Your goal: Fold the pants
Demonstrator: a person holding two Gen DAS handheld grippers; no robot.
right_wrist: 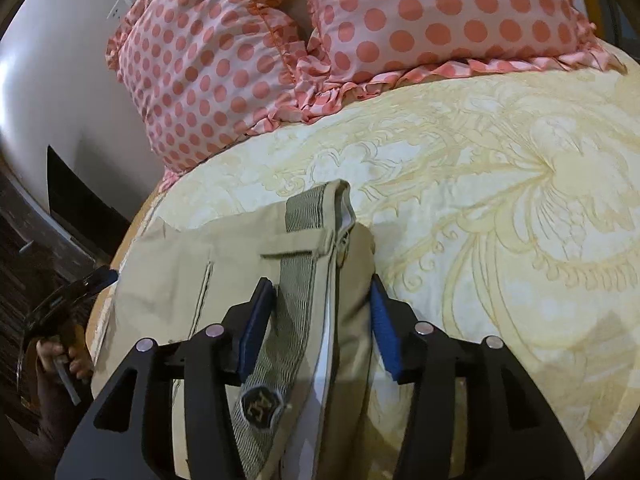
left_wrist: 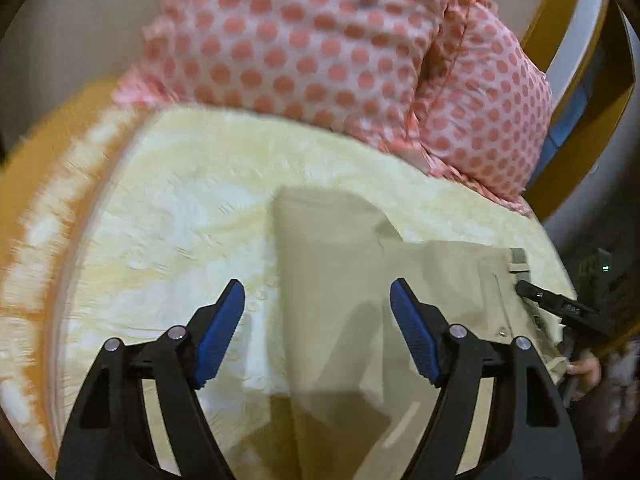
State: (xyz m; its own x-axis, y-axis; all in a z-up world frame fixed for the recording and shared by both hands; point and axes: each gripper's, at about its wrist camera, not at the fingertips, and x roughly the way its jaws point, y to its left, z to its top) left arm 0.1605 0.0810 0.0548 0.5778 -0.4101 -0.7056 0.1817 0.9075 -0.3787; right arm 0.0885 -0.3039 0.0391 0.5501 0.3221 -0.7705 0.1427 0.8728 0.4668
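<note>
Beige pants [left_wrist: 340,280] lie on a yellow patterned bedsheet [left_wrist: 180,220]. My left gripper [left_wrist: 318,296] is open above the pants' leg part and holds nothing. In the right wrist view the pants' waistband [right_wrist: 304,248] with a green-grey webbing belt [right_wrist: 292,292] lies between the blue pads of my right gripper [right_wrist: 322,292], whose jaws are open around it. The right gripper also shows in the left wrist view [left_wrist: 560,304] at the waist end. The left gripper shows in the right wrist view [right_wrist: 72,292] at the left.
Two pink polka-dot pillows [right_wrist: 280,40] lie at the head of the bed. A white wall [right_wrist: 48,80] and dark floor are at the left. A wooden bed frame [left_wrist: 580,120] runs along the right in the left wrist view.
</note>
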